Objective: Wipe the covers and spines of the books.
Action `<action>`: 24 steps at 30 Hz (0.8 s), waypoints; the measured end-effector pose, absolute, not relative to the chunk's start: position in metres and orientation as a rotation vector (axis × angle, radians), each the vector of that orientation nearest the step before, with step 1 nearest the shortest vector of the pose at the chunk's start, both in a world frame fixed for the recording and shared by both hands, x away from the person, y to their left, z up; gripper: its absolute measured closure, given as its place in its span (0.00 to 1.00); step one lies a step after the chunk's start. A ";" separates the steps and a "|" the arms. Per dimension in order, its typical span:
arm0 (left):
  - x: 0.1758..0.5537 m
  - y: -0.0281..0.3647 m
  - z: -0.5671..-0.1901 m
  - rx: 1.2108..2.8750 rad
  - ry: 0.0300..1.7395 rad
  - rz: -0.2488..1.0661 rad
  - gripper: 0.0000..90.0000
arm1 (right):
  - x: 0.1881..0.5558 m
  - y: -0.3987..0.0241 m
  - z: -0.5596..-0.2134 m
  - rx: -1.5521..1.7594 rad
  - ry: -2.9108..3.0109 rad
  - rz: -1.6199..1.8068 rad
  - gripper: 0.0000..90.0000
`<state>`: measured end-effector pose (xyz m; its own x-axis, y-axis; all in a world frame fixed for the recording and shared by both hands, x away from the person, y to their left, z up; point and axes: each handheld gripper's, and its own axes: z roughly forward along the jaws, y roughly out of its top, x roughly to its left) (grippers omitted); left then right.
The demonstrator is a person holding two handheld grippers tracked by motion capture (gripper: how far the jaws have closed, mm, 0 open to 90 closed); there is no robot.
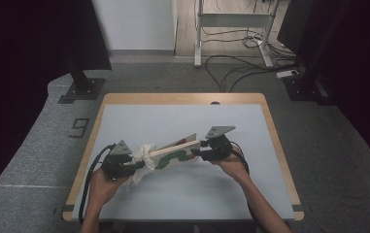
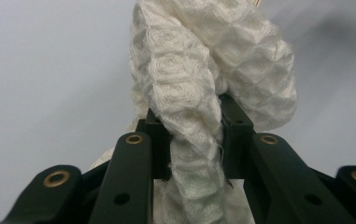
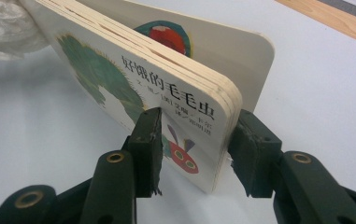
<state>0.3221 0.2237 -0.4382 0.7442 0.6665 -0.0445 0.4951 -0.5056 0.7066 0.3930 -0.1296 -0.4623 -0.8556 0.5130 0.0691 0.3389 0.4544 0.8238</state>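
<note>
The person holds a board book up over the pale counter, between both hands, roughly at the middle of the near half. The right tongs pinch the book by one short end: in the right gripper view the book stands between the two black jaws, one pad pressed against the cover with the green caterpillar drawing, the other against the stack of thick pages from behind. The back cover hangs a little apart from the other pages. The book slopes away from these tongs toward the other hand.

At the book's far end sits a white quilted cloth. The left tongs are clamped tight on it; in the left gripper view the cloth bulges out above the jaws and a thick fold is squeezed between the pads. In the high view the cloth touches the book's left end.
</note>
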 end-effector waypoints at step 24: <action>0.338 0.285 -0.417 2.161 1.027 0.409 0.75 | 0.393 -0.130 -0.463 0.760 2.507 1.377 0.61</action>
<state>0.3384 0.2853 -0.4167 0.6358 0.7717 -0.0136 0.5508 -0.4414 0.7084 0.3933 -0.1305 -0.4630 -0.8528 0.5155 0.0835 0.3472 0.4402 0.8280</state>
